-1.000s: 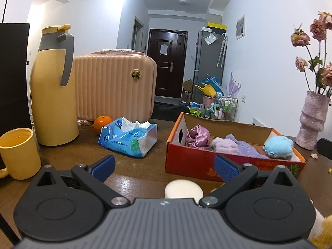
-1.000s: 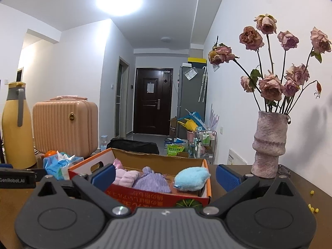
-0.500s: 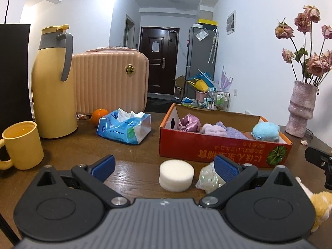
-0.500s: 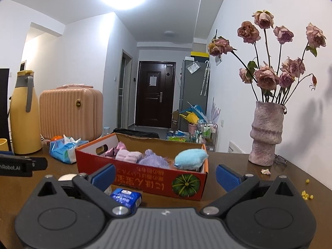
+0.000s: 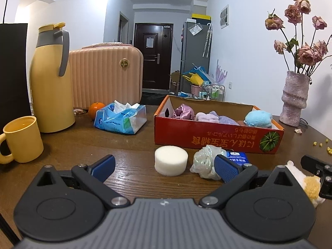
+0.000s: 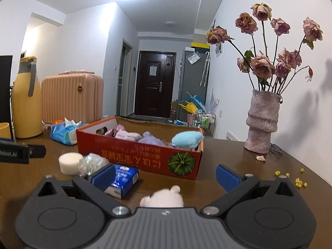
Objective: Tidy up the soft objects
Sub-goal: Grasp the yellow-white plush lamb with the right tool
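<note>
Both grippers, left and right, wide open, empty. Risk: left closing on sponge snags scrunchie beside it, near box.

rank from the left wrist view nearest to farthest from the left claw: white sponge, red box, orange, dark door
1. white sponge, just ahead of the left claw
2. red box, behind the sponge, to the right
3. orange, back left by the pink case
4. dark door, far down the hallway
</note>
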Motion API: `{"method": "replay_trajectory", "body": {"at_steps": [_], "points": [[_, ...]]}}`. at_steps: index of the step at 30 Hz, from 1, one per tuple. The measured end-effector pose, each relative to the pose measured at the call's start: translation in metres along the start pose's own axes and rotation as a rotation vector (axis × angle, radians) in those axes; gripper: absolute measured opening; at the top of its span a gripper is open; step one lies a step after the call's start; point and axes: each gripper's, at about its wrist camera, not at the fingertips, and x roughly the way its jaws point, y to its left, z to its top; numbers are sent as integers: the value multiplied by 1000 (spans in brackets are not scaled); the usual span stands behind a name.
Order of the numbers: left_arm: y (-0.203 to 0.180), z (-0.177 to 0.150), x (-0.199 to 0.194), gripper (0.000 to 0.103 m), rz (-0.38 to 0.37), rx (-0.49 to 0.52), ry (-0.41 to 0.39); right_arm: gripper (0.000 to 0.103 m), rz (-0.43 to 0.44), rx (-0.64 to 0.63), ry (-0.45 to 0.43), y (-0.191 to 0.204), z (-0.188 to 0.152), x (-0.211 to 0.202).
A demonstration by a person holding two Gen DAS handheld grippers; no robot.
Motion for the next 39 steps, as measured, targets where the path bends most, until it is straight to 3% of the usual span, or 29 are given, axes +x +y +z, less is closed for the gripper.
{"method": "replay_trajectory", "body": {"at_steps": [8, 23, 27, 33, 39], "points": [[-6, -7, -2, 103, -9, 26, 21, 103, -21, 23, 50, -14, -13, -6], [-6, -9, -1, 103, -21, 26, 39, 103, -67, 39, 249, -26, -29, 21], [-6, -9, 0, 103, -29, 25, 41, 103, -53, 72, 270, -36, -32, 23], [-7, -9, -1, 103, -35, 22, 41, 103, 0, 137, 385, -46, -39, 45], [-5, -8, 0, 103, -33, 15, 45, 94, 26, 154, 377, -49, -40, 47]]}}
